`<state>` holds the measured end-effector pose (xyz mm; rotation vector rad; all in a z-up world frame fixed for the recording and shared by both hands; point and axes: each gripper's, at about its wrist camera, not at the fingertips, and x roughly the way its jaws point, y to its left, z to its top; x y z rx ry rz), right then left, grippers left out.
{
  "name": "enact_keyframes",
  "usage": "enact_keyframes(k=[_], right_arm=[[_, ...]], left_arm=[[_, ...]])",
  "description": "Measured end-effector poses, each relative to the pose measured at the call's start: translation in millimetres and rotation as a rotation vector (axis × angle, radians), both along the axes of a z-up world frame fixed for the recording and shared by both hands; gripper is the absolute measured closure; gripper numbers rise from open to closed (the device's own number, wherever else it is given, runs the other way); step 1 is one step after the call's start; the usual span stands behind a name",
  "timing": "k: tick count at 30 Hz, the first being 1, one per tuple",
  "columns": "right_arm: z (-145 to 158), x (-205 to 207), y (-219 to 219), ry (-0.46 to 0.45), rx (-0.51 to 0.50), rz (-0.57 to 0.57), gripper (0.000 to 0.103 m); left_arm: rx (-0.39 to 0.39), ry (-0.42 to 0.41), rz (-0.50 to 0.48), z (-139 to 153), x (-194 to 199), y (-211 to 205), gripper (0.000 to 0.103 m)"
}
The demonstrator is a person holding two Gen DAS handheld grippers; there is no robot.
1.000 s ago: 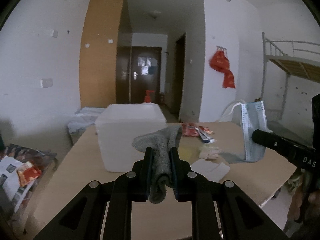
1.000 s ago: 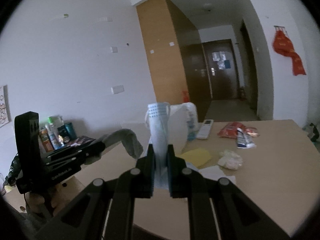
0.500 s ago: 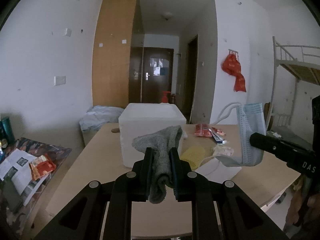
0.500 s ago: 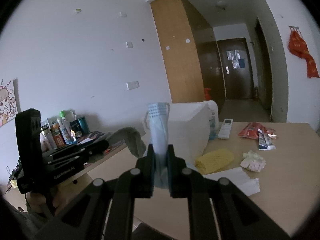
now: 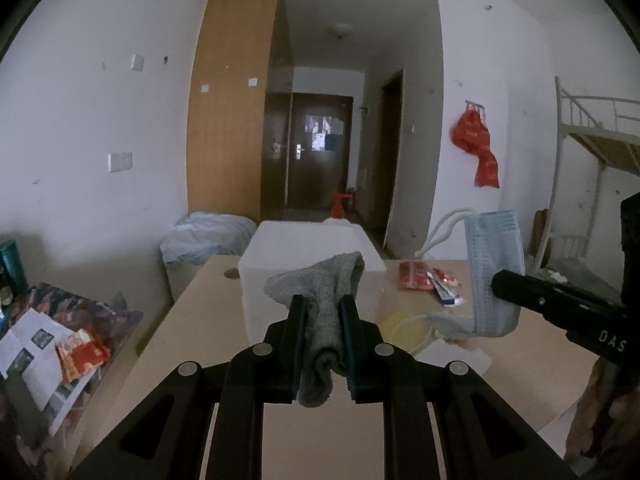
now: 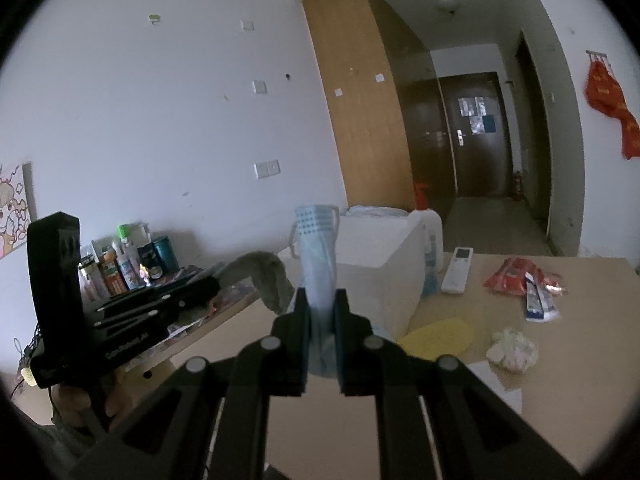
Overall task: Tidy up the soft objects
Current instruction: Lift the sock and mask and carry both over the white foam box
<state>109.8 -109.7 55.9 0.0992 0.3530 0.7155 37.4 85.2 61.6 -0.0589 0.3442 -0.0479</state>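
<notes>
My left gripper is shut on a grey cloth and holds it in the air in front of the white foam box. The cloth also shows in the right wrist view. My right gripper is shut on a light blue face mask, held above the table to the right of the box. The mask hangs from that gripper in the left wrist view. A yellow sponge and a crumpled white tissue lie on the wooden table.
Red snack packets, a toothpaste tube and a white remote lie further back on the table. A white sheet of paper lies beside the sponge. A cluttered side table with bottles stands at the left. A bunk bed is at the right.
Both grippers have drawn back and up from the table with their loads still held. The box and the table items look smaller and farther away.
</notes>
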Motion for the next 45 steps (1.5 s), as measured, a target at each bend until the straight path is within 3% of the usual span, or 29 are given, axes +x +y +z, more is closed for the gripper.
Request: enact_keyframes(k=[21,32,45], right_arm=[[60.3,69.3,26.0,-0.059,0.002,-0.008,0.089],[69.9,84.6,29.0,-0.083,0.001,0.031,0.089],[65.6,110.7,43.0,-0.058,-0.027,0.033,0.089]], left_arm=[[0.022,-0.03,0.0,62.1,85.1,18.0,0.085],[0.021,0.002,0.01,55.7,106.5,5.1,0.085],[0.006,0.079,0.009,45.4,155.9,20.7,0.085]])
